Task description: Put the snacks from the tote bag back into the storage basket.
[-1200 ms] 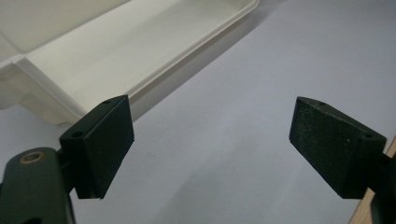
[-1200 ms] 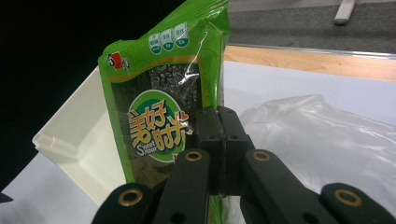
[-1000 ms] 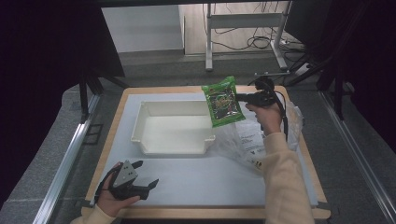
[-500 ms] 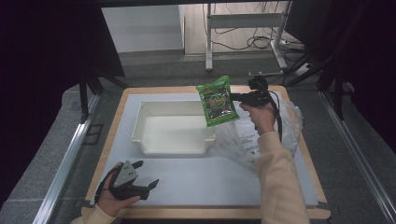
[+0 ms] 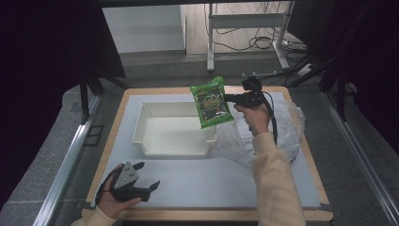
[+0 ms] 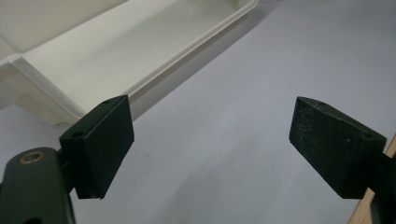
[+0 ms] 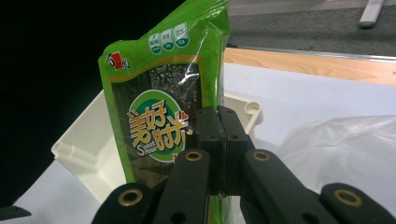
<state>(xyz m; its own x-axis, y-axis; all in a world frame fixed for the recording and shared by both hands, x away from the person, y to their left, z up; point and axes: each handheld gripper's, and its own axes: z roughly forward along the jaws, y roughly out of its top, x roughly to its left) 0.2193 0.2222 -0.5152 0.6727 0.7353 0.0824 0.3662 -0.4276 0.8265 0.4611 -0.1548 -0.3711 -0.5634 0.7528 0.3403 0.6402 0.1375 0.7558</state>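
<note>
While right hand-held gripper point(image 5: 231, 99) clamps green snack packet point(image 5: 211, 101) above white bin point(image 5: 141, 127) | left hand-held gripper point(image 6: 210, 140) gapes wide, empty

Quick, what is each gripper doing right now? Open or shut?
Left gripper: open, holding nothing, low over the table.
Right gripper: shut on the green snack bag, held up over the white bin.

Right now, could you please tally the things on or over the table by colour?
Green: 1, the snack packet
White: 1, the tray
Clear: 1, the plastic bag
Black: 2, the left gripper and right gripper
Total: 5
</note>
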